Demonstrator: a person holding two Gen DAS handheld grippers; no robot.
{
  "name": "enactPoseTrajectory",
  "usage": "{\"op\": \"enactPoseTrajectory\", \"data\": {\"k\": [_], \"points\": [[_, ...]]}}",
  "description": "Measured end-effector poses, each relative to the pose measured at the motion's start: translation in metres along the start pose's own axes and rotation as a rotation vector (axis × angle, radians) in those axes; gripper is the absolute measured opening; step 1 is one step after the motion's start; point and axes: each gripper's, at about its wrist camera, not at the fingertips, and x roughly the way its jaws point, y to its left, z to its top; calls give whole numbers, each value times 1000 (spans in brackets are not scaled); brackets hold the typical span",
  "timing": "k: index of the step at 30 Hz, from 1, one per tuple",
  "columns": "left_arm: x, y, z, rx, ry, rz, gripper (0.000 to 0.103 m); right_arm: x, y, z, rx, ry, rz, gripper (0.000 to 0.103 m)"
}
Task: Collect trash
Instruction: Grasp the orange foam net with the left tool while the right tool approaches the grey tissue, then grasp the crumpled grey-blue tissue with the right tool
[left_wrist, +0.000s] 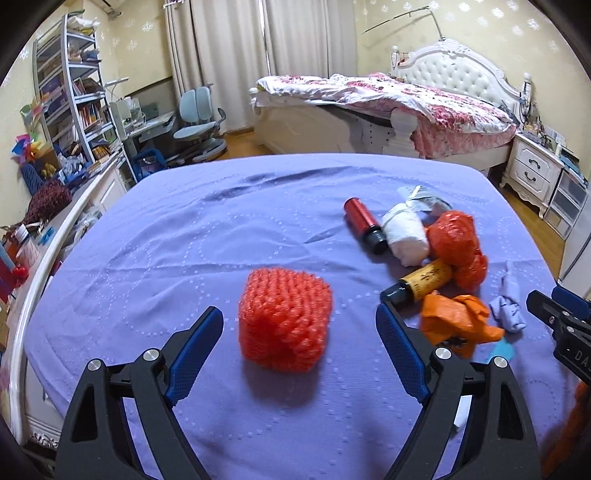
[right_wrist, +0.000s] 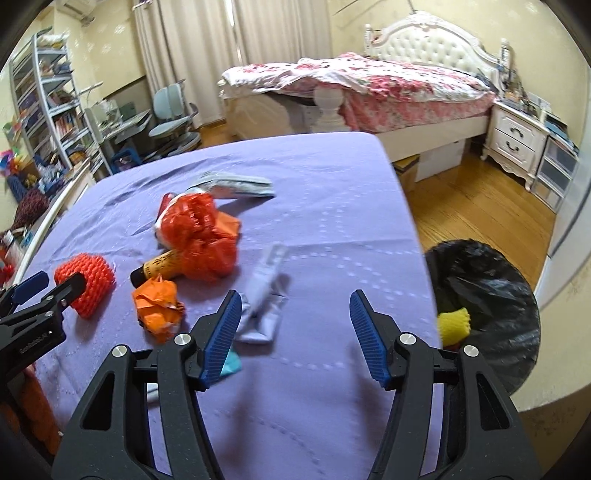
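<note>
My left gripper (left_wrist: 299, 354) is spread wide with nothing between its blue pads, lined up on the red foam fruit net (left_wrist: 285, 318) lying just ahead on the purple bedsheet (left_wrist: 184, 240); I judge that wide spread suits the net's bulk. My right gripper (right_wrist: 293, 332) is also spread and empty over bare sheet, with a crumpled pale wrapper (right_wrist: 264, 295) just past its left finger, probably my next pick on that side. Beside it sits a crumpled orange paper wad (right_wrist: 159, 308), then a yellow-labelled bottle (right_wrist: 159, 267) touching a bunched red plastic bag (right_wrist: 201, 236). Farther back in the left view lie a white tissue wad (left_wrist: 404, 234) and a red cylinder with a black cap (left_wrist: 364, 223). The black-lined trash bin (right_wrist: 487, 295) stands on the floor off the bed's right edge, within my right hand's reach, with a yellow foam net (right_wrist: 453, 325) already inside.
</note>
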Motion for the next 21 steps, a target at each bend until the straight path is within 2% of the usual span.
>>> {"op": "enactPoseTrajectory", "data": {"k": [6, 9, 11, 12, 15, 17, 21], "points": [[21, 13, -4, -30, 56, -23, 84, 15, 8, 2, -6, 41, -2, 59], [24, 14, -5, -30, 53, -26, 84, 19, 10, 2, -8, 51, -1, 59], [26, 14, -5, -29, 52, -34, 74, 20, 11, 1, -12, 54, -1, 59], [28, 13, -5, -25, 58, -36, 66, 21, 12, 0, -13, 54, -1, 59], [32, 12, -6, -14, 73, -40, 54, 22, 13, 0, -16, 60, 1, 59], [32, 10, -7, -10, 68, -36, 52, 23, 13, 1, -16, 62, 6, 58], [28, 10, -9, -3, 55, -36, 48, 24, 14, 1, -18, 66, 27, 49]]}}
